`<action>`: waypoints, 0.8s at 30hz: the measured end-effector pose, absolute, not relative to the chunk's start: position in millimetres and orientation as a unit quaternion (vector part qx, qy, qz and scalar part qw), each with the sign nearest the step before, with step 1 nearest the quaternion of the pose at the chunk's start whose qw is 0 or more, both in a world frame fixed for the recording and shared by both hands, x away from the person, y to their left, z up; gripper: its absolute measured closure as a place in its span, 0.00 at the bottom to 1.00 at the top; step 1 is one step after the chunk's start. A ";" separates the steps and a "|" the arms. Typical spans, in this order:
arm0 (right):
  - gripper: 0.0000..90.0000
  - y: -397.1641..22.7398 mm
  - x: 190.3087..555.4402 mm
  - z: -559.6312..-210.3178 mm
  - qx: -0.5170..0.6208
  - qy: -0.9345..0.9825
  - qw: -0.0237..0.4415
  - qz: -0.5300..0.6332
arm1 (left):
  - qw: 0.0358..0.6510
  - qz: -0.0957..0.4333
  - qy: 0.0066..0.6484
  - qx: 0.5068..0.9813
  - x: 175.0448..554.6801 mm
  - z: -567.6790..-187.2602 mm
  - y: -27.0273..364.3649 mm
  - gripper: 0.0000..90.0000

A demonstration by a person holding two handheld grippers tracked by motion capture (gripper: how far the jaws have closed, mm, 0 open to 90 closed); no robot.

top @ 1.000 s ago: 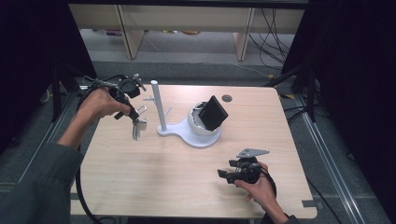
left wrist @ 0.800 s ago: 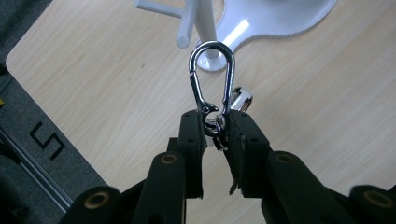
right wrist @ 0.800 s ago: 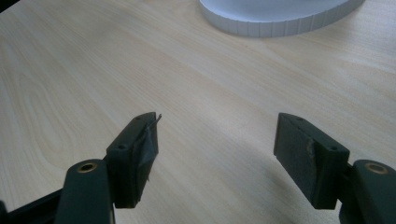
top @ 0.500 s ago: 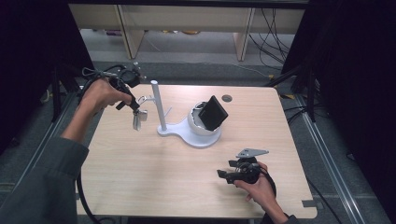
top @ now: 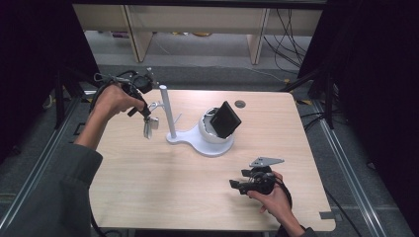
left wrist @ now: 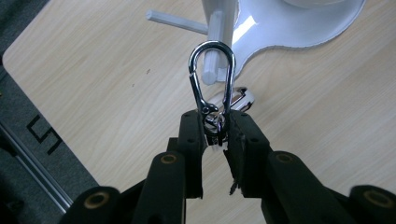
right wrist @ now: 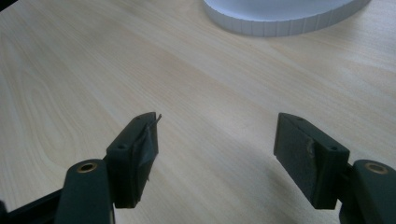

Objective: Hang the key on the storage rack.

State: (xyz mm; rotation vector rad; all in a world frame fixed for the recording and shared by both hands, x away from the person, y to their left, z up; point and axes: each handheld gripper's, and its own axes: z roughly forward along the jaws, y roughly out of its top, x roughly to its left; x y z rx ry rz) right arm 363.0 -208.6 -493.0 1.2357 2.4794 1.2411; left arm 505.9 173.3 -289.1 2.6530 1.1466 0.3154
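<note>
My left gripper (left wrist: 215, 125) is shut on the swivel end of a silver carabiner clip (left wrist: 212, 74), whose loop sticks out past the jaws. In the high view the left gripper (top: 146, 111) hangs just left of a white stand's upright post (top: 166, 111), level with its short side peg (top: 155, 105), and small metal pieces (top: 148, 127) dangle below the jaws. The peg (left wrist: 175, 21) lies just beyond the clip's loop, apart from it. My right gripper (top: 234, 184) rests low over the front right of the table, open with nothing between its jaws (right wrist: 217, 135).
The stand's flat white base (top: 190, 140) carries a white dome with a tilted black square block (top: 225, 119). Its rim (right wrist: 280, 21) lies ahead of the right gripper. A small dark round hole (top: 240, 103) sits near the table's back edge. A grey floor rail (left wrist: 28, 154) runs beside the table's left edge.
My left gripper has carried the clip right and away from the person, closer to the post and its peg. The right gripper has stayed put.
</note>
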 end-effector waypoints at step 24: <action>0.35 -208.1 364.3 -494.1 0.404 0.814 0.046 0.414 | 0.123 0.094 0.399 0.904 508.3 -301.7 171.8 0.73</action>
